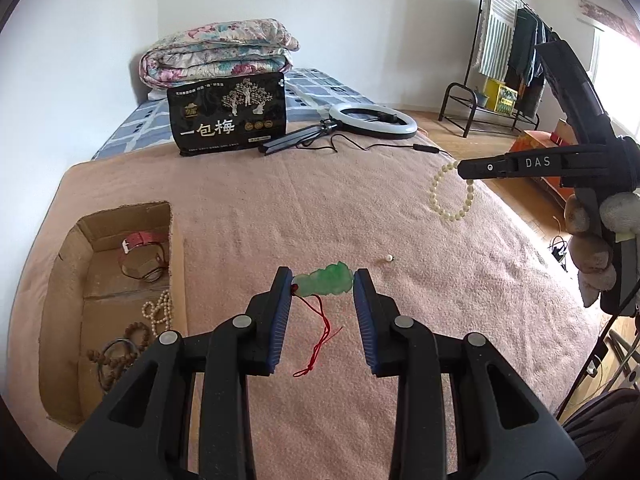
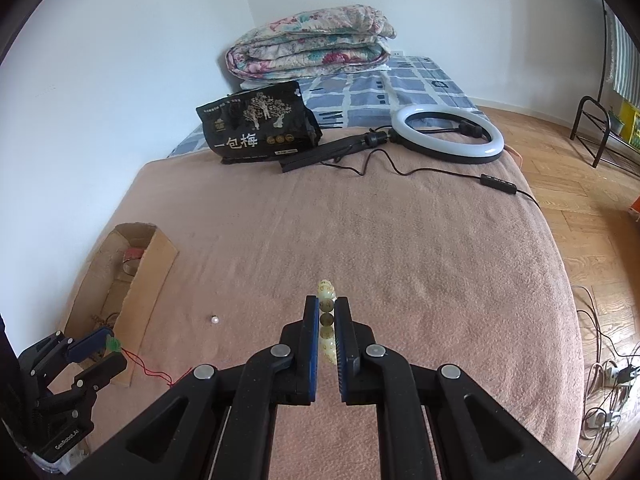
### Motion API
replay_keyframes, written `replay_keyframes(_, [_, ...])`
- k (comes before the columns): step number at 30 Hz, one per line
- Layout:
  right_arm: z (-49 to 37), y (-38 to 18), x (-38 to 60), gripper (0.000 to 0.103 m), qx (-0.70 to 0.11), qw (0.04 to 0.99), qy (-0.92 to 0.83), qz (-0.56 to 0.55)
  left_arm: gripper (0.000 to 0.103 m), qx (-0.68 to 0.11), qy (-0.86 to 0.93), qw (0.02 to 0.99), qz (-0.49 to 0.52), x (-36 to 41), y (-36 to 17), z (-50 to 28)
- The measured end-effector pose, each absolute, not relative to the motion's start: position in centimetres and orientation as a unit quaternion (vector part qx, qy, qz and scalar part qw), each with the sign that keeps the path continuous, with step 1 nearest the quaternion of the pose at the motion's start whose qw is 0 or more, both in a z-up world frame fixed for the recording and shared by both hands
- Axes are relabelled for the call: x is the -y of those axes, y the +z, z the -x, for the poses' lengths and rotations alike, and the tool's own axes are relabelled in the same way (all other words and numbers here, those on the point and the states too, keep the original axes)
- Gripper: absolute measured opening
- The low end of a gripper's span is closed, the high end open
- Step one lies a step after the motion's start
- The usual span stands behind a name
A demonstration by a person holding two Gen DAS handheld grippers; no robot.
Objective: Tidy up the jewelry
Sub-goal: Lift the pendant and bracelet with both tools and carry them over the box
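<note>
My left gripper [image 1: 322, 282] is shut on a green jade pendant [image 1: 326, 283], lifted above the pink blanket [image 1: 320, 208]; its red cord [image 1: 320, 340] dangles below. In the right wrist view the same gripper [image 2: 110, 346] shows at the lower left with the pendant [image 2: 113, 345]. My right gripper [image 2: 327, 306] is shut on a cream bead bracelet [image 2: 326, 292], seen edge-on between the pads. From the left wrist view that gripper [image 1: 464, 170] hangs at the right with the bracelet [image 1: 450, 192] looped beneath it. A small white bead [image 1: 389, 258] lies loose on the blanket.
An open cardboard box [image 1: 176, 256] at the left holds a red-strapped watch [image 1: 138, 240], pearls [image 1: 160, 312] and brown beads [image 1: 136, 332]. A black snack bag [image 1: 228, 116], a ring light [image 1: 372, 120] with its cable and a folded quilt [image 1: 216, 54] lie at the far end. Wooden floor lies right.
</note>
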State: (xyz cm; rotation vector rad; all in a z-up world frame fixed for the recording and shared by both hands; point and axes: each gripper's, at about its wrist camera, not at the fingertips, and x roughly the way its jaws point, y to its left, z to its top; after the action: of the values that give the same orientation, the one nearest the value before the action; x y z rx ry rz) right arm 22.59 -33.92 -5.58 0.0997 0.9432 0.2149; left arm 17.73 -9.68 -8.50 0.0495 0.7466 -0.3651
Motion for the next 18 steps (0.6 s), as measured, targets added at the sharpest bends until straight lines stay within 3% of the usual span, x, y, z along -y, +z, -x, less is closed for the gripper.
replay_keyframes(18, [-21.0, -2.1, 25.2, 0.005, -0.43, 0.884, 0.182, -0.02, 0.031, -0.328, -0.115, 0.938, -0.005, 0.7, -4.7, -16.8])
